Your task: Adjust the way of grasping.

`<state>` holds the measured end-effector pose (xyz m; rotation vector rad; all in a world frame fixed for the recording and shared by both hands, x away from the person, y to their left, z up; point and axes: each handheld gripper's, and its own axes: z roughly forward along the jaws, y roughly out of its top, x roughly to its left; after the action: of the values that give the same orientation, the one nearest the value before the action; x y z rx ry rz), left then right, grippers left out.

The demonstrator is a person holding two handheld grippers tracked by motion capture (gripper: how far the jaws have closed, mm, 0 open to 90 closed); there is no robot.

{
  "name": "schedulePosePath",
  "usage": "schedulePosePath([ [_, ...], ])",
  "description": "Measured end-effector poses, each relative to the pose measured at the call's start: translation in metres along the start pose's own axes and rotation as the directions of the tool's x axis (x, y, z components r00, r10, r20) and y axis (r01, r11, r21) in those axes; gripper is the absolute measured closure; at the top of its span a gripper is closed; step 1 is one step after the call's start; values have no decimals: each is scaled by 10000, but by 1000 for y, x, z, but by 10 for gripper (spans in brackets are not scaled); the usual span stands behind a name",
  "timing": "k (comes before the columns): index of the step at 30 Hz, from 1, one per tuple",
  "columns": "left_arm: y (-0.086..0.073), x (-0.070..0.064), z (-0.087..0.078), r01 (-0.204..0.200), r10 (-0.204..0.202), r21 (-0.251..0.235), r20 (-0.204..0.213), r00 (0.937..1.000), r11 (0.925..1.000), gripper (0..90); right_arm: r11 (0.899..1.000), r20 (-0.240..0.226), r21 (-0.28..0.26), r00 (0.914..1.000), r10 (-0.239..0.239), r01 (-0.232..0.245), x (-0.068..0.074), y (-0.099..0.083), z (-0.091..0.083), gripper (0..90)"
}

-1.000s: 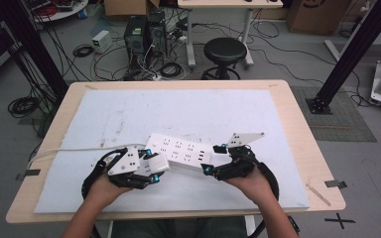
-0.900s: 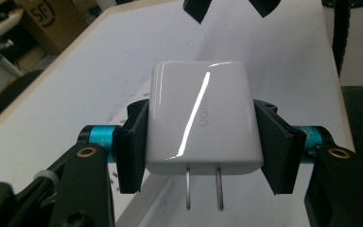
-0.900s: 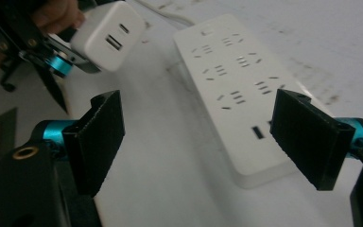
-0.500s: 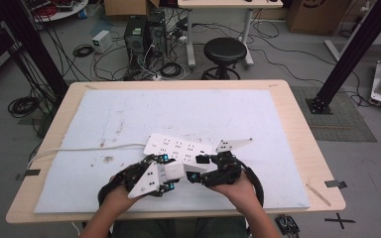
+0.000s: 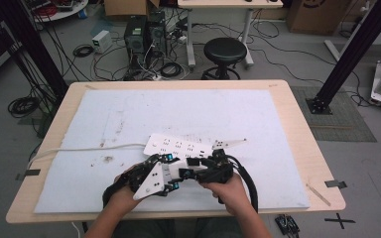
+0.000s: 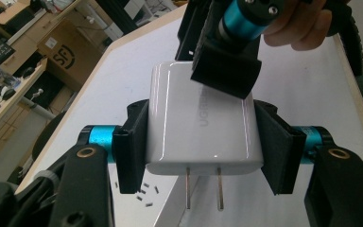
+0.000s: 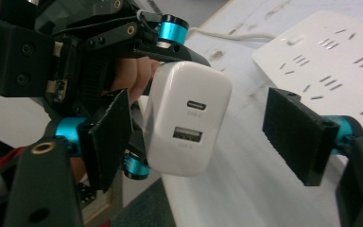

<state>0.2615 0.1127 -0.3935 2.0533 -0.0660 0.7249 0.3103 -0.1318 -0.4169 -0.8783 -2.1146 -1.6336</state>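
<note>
Jaws of left gripper [image 6: 201, 151] clamped on both flanks of white charger [image 6: 203, 123], two flat prongs pointing toward the camera, held above the near part of the counter [image 5: 297, 114]. Jaws of right gripper [image 7: 208, 137] spread apart, one black pad beside the charger's face with its two ports, the other well clear of it. Both grippers close together over the white mat [image 5: 178, 109], near the counter's front edge. White power strip [image 5: 178, 147] flat on the mat just beyond the grippers, cord [image 5: 79, 150] trailing off to the left edge.
</note>
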Motion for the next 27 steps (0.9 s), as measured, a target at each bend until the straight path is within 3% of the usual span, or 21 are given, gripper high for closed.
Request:
schedulePosePath([
  [8,4,0,1,-68,68,-174,-9,10000,9998,424,9994,-842,-181,9961,274,-290,-4,-1,6,429],
  [16,5,-2,4,-306,306,-46,-31,9995,9995,424,9984,-1249,-221,9909,496,-528,-7,0,6,567],
  [27,6,-3,6,-825,825,213,-13,9966,9964,423,9935,-1468,148,9826,1135,-1125,-11,-1,7,614],
])
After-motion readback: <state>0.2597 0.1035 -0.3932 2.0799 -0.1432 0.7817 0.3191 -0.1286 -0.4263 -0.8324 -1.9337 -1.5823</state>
